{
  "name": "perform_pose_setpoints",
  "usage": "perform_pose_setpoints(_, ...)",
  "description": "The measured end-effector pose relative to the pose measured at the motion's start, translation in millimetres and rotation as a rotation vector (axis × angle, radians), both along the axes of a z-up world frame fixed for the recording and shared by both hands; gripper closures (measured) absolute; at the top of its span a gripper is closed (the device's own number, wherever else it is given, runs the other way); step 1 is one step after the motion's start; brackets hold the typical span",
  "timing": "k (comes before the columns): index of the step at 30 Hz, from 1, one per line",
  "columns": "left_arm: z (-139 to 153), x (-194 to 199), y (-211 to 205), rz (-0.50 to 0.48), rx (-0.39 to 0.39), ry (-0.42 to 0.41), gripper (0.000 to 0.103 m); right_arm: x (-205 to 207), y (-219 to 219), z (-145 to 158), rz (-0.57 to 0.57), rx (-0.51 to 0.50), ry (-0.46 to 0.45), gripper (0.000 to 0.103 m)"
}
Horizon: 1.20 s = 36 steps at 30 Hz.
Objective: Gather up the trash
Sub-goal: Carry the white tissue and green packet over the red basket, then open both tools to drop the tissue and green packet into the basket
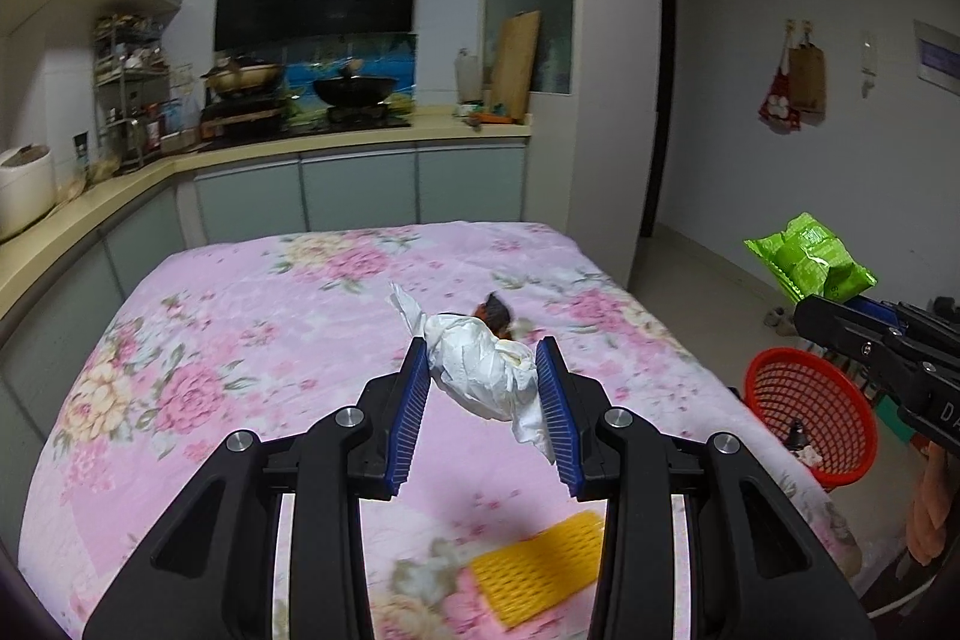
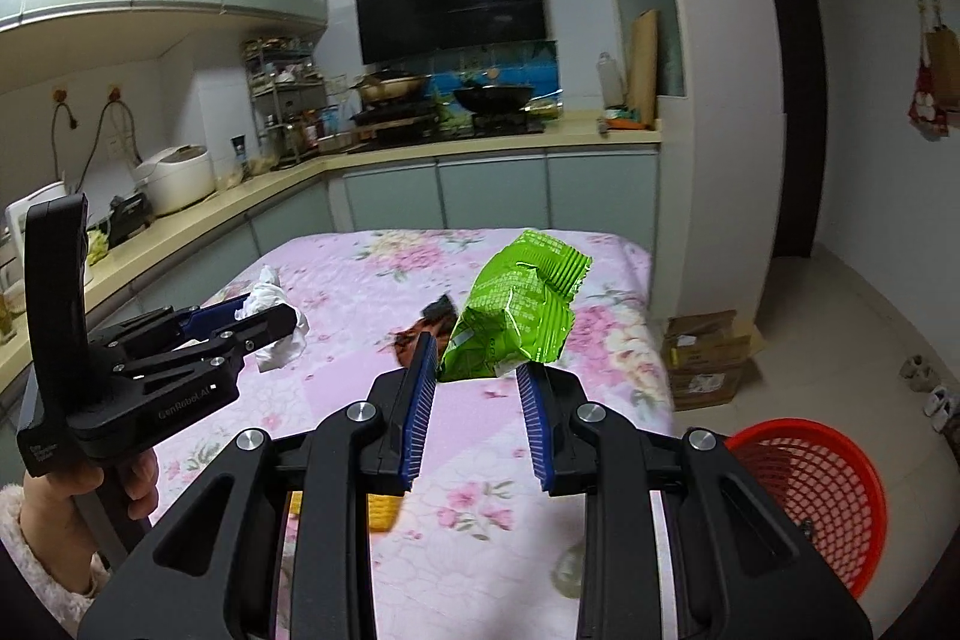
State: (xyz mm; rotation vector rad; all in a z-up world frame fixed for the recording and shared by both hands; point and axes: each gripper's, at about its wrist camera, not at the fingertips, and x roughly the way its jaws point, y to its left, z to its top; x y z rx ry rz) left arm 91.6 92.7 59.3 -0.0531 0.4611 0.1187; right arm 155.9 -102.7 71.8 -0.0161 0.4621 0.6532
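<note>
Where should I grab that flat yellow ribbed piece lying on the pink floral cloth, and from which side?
Probably across its short width, coming straight down from above. The flat yellow ribbed piece lies flat on the pink floral cloth, so only its long edges offer opposing faces. Both grippers are occupied: left gripper holds white crumpled tissue, right gripper the green snack wrapper.

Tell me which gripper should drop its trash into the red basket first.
Right. The right gripper, holding the green wrapper, is beside the red basket; the left gripper holds the tissue over the table's middle.
</note>
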Motion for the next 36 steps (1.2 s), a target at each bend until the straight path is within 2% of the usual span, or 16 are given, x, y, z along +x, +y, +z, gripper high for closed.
perform_pose_setpoints(10,7,25,-46,-0.118,0.003,-0.001,0.068,7,-42,9,-0.12,0.012,-0.008,0.076)
perform_pose_setpoints(19,11,47,-95,-0.229,0.0,0.006,0.068,13,-83,5,-0.244,0.036,0.025,0.076)
perform_pose_setpoints(26,12,68,-130,-0.322,-0.034,0.026,0.068,21,-107,5,-0.363,0.014,0.035,0.076)
perform_pose_setpoints(36,-2,99,-178,-0.467,-0.103,0.093,0.068,38,-139,-8,-0.488,0.013,0.13,0.076)
